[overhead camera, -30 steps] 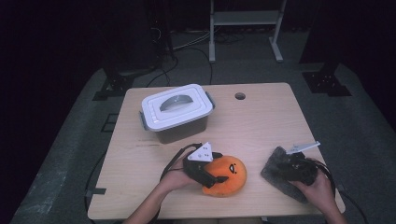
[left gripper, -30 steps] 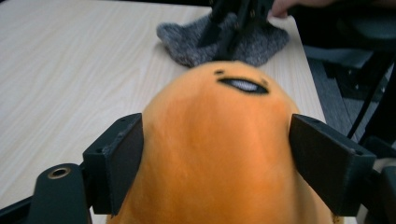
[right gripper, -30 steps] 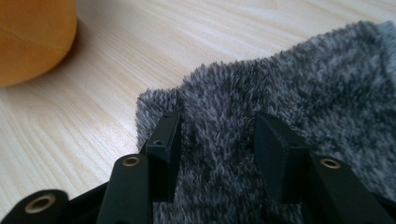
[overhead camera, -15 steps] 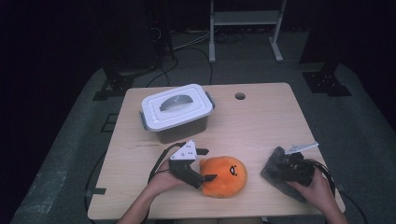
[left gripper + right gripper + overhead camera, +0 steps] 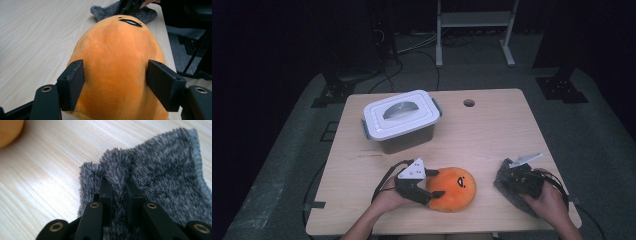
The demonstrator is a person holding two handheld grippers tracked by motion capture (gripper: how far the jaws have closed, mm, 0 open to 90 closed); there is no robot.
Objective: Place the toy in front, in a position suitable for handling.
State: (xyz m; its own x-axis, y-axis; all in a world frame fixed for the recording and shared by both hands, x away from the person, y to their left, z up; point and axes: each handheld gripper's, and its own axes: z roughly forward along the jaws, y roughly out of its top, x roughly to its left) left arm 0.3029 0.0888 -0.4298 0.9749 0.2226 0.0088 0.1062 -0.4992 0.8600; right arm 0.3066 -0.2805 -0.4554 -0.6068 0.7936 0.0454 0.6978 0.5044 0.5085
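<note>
High view: at the table's [image 5: 492,130] near edge, the plush [image 5: 454,189] is flanked by the left gripper [image 5: 428,184], whose jaws have just been closing and now press its sides, while at 3 o'clock from it a fold of the cloth [image 5: 507,185] is pinched by the right gripper [image 5: 511,172], which has just clamped shut. Farther off, at 11 o'clock from the plush, the lidded box [image 5: 402,120] stands well apart.

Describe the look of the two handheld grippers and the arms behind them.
Both the left gripper and the right gripper are black, each topped by a grey three-cornered plate with small dark holes. Flat rectangular black pads sit on arms with brass-ringed holes. Black cables trail back. The forearms look bare, without sleeves.
</note>
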